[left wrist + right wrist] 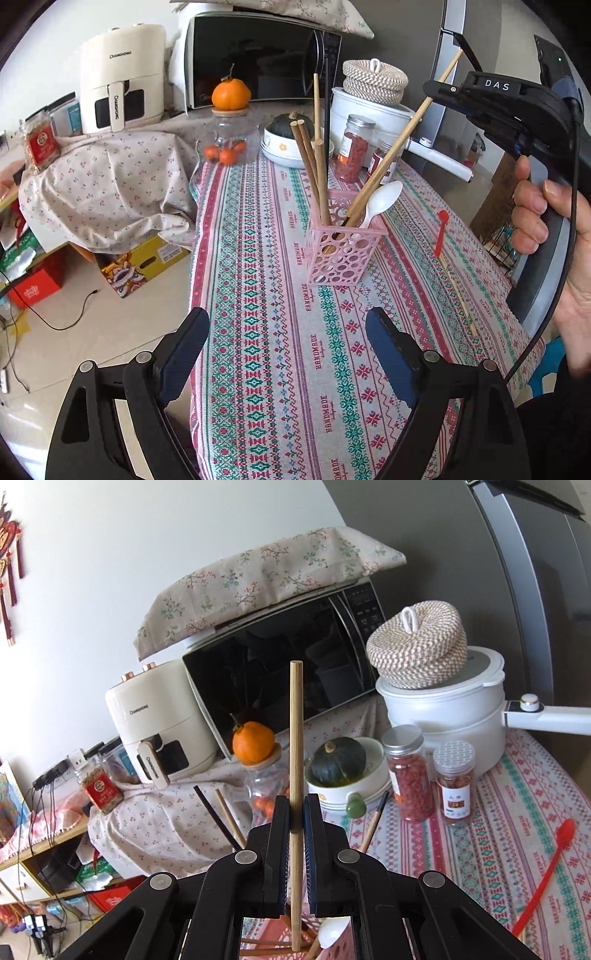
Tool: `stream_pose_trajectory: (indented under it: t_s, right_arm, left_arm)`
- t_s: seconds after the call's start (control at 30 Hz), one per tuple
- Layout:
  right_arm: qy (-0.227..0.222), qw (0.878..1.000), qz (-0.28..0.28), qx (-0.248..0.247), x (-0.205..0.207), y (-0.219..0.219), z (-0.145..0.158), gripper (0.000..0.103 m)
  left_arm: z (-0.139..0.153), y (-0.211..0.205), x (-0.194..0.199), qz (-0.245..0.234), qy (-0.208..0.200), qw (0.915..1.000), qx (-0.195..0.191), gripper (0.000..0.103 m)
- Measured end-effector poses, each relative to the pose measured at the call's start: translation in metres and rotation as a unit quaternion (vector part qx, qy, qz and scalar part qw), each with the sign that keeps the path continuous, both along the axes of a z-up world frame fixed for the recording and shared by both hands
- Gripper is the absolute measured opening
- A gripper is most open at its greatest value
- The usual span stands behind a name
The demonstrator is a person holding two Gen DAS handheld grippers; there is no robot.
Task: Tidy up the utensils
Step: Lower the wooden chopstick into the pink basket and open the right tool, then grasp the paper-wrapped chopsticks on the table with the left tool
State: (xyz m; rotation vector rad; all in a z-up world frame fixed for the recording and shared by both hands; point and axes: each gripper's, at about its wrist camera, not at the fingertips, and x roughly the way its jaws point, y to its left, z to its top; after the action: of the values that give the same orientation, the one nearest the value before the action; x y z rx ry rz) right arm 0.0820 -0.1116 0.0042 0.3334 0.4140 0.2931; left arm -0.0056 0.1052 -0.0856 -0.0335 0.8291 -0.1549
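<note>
A pink perforated holder (341,254) stands on the patterned tablecloth (266,332) with several wooden chopsticks (314,166), a black one and a white spoon (382,201) in it. My right gripper (296,808), seen at upper right in the left wrist view (439,90), is shut on a wooden chopstick (296,738) whose lower end is in the holder (332,950). My left gripper (286,325) is open and empty, in front of the holder. A red spoon (440,232) and one more chopstick (458,295) lie on the cloth to the right.
Behind the holder stand a jar with an orange (231,122), a bowl with a green squash (290,138), two spice jars (352,147), a white pot (369,107) with a woven basket, a microwave (258,59) and an air fryer (122,77). Boxes sit on the floor at left.
</note>
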Motion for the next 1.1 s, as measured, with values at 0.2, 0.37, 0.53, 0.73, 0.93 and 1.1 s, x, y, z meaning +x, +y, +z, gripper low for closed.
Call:
stream_pose_trajectory:
  t_s: [0.2,0.37,0.53,0.73,0.93,1.1]
  right_arm:
    - [-0.014,0.999,-0.024,-0.030,0.012,0.014,-0.010,0.006]
    - [0.030,0.999,-0.010,-0.017,0.028,0.014,-0.032,0.014]
    - [0.018,1.000,-0.003,0.006,0.014,-0.006,-0.017,0.040]
    - [0.027,1.000,-0.008,0.013,-0.007,-0.043,-0.007,0.055]
    - [0.101,0.994,-0.039,0.008,-0.014,-0.091,-0.022,0.068]
    - [0.188,0.980,-0.061,-0.017,-0.012,-0.127,-0.050,0.069]
  left_arm:
    - [0.001,0.004,0.006,0.011,0.001,0.9999,-0.004,0.089]
    - [0.002,-0.004,0.012,0.011,0.001,0.9999,-0.008,0.089]
    - [0.004,-0.018,0.013,-0.001,-0.003,1.0000,-0.005,0.089]
    - [0.002,-0.039,0.015,-0.016,0.003,0.9998,-0.007,0.089]
    - [0.003,-0.071,0.022,-0.038,0.008,0.9992,-0.008,0.089]
    - [-0.003,-0.110,0.030,-0.065,0.022,0.9977,-0.003,0.089]
